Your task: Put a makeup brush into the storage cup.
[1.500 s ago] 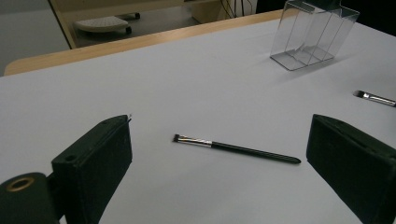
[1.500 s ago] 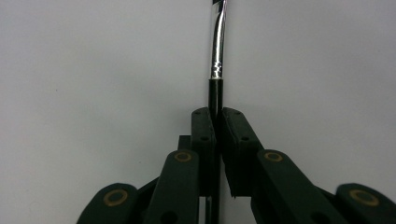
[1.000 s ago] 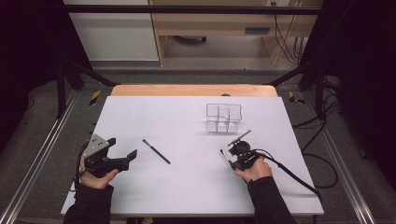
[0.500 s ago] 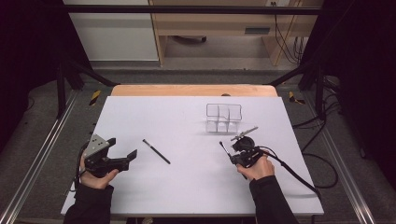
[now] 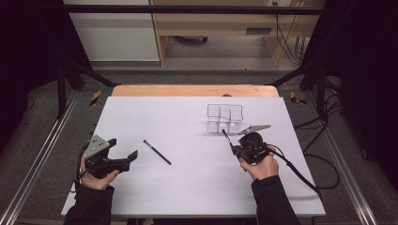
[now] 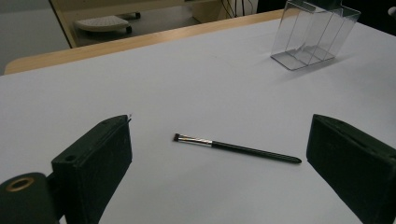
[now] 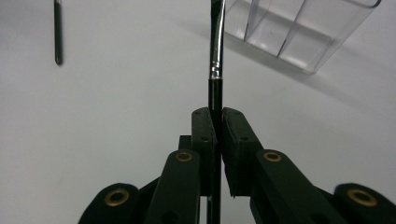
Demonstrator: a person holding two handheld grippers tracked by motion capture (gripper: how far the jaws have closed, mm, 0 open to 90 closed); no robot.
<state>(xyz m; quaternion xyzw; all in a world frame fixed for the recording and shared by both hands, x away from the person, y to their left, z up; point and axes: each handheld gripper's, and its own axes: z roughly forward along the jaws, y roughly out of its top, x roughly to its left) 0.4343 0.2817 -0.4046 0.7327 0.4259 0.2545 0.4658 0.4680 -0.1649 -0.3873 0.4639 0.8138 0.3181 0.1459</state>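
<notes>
My right gripper (image 5: 231, 143) sat near the right edge of the white table (image 5: 187, 187), my hand wrapped round its body from below and the nose pointing up the table toward the clear plastic three-compartment organiser (image 5: 225, 117). Its jaws were clamped on a thin black-handled makeup brush with a silver ferrule (image 5: 227, 138), which stuck out ahead of the gripper, tip just short of the organiser's near wall. From above that brush was only a short dark sliver. The right gripper view told me more: both pads (image 7: 204, 135) pinched the black handle (image 7: 215, 98), the ferrule ran on upward, and the organiser (image 7: 299, 32) lay just to the right of it, not touching.

My left gripper (image 5: 123, 158) rested low at the table's left side, wrist flat, forearm in a dark sleeve, nose aimed to the right. Its jaws stood wide apart with nothing between the pads. A second black brush with a silver ferrule (image 5: 157, 152) lay flat on the table, just beyond them. The left gripper view showed what the high one blurred: that brush (image 6: 236, 147) with its dark bristle end pointing left, lying framed between the two black pads (image 6: 93, 163), clear of both.
</notes>
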